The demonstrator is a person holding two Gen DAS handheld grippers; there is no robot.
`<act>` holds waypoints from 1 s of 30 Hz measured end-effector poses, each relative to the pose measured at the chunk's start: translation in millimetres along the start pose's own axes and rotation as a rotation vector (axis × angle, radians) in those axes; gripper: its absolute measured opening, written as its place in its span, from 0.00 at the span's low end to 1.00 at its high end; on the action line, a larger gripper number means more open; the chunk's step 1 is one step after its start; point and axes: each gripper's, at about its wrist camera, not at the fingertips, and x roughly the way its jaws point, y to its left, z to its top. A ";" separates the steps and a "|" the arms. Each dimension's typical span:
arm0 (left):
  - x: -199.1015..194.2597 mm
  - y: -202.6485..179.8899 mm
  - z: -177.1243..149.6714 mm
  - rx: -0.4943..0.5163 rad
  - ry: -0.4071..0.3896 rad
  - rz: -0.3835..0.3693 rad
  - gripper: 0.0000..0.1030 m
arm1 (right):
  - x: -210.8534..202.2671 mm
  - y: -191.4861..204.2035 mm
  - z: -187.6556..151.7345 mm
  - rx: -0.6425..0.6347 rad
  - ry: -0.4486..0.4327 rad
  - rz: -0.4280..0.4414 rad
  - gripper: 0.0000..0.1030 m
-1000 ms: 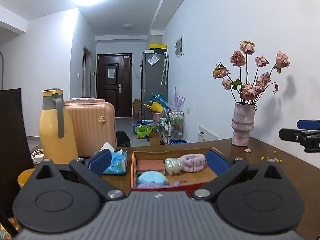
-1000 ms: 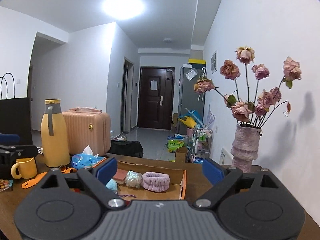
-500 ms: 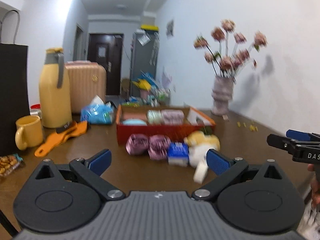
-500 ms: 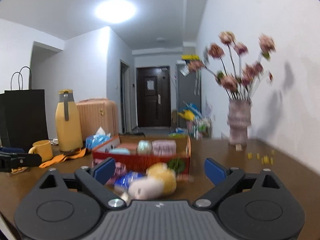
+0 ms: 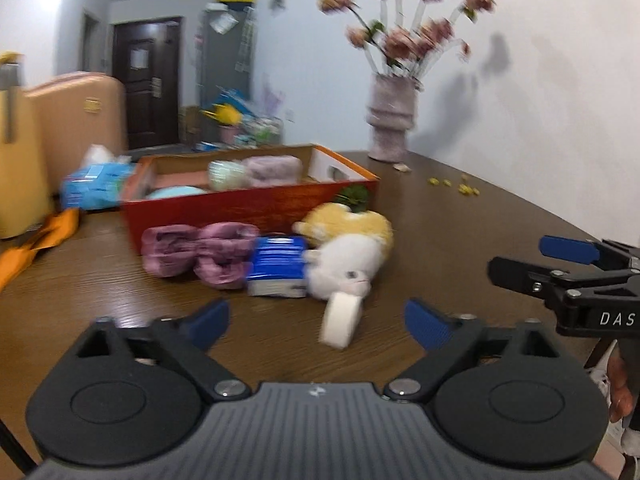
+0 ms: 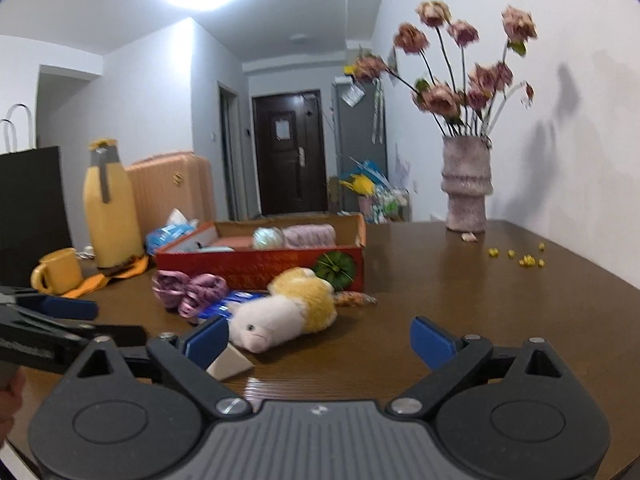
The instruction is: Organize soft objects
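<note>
Plush toy (image 6: 286,312), fuzzy white and yellow, lies on a dark wood-grain worktop (image 6: 460,304) beside a red cardboard box (image 6: 260,266) in a white-walled room. Left gripper (image 5: 316,322) jaws just narrowed some, right gripper (image 6: 318,340) jaws wide, both empty.

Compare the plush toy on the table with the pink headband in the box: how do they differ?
The plush toy lies on the table before the box; the pink headband sits inside it. The toy is white and yellow; the headband is pink. Both look soft.
</note>
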 end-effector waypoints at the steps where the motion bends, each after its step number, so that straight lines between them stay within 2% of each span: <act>1: 11.8 -1.9 1.1 0.004 0.020 -0.014 0.72 | 4.3 -3.4 0.4 0.003 0.006 -0.005 0.95; 4: 47.9 -3.1 0.1 0.001 0.082 -0.038 0.60 | 19.2 -10.9 2.6 0.015 0.026 -0.030 0.95; 5: 56.8 -1.5 -1.0 -0.001 0.102 -0.036 0.51 | 25.2 -12.5 3.0 0.022 0.033 -0.034 0.95; 6: 63.7 0.9 -2.2 -0.005 0.122 -0.030 0.32 | 31.4 -13.3 3.1 0.029 0.043 -0.034 0.95; 9: 63.4 14.9 -1.2 -0.032 0.129 -0.087 0.20 | 54.9 -9.4 4.7 0.057 0.078 -0.009 0.95; 12: 48.9 34.3 0.7 -0.023 0.091 -0.011 0.20 | 82.3 3.0 5.9 0.089 0.118 0.032 0.95; 15: 48.1 65.5 1.8 -0.089 0.095 0.085 0.20 | 117.8 22.6 5.0 0.117 0.171 0.061 0.95; 17: 51.3 79.1 2.5 -0.131 0.101 0.158 0.20 | 137.6 36.0 5.7 0.126 0.201 0.047 0.95; 20: 53.1 87.7 3.5 -0.174 0.089 0.164 0.24 | 157.5 46.3 7.8 0.174 0.228 -0.006 0.95; 21: 53.1 87.4 3.1 -0.172 0.090 0.151 0.33 | 161.0 46.7 7.3 0.185 0.224 -0.010 0.94; 22: 52.4 86.8 2.3 -0.164 0.091 0.140 0.39 | 164.1 47.4 6.6 0.185 0.227 -0.014 0.91; 23: 51.1 87.6 3.3 -0.155 0.089 0.139 0.48 | 165.7 47.3 5.7 0.184 0.237 -0.009 0.82; 24: 49.1 87.3 3.4 -0.148 0.083 0.142 0.51 | 164.2 43.1 5.4 0.196 0.239 0.006 0.76; 25: 47.1 85.9 3.9 -0.147 0.078 0.144 0.52 | 161.8 38.5 4.6 0.218 0.237 0.039 0.63; 28: 42.6 87.7 6.3 -0.161 0.071 0.159 0.52 | 151.2 23.2 0.3 0.274 0.241 0.100 0.54; 30: 40.0 84.6 8.6 -0.162 0.068 0.172 0.52 | 143.2 14.7 -2.5 0.278 0.241 0.116 0.51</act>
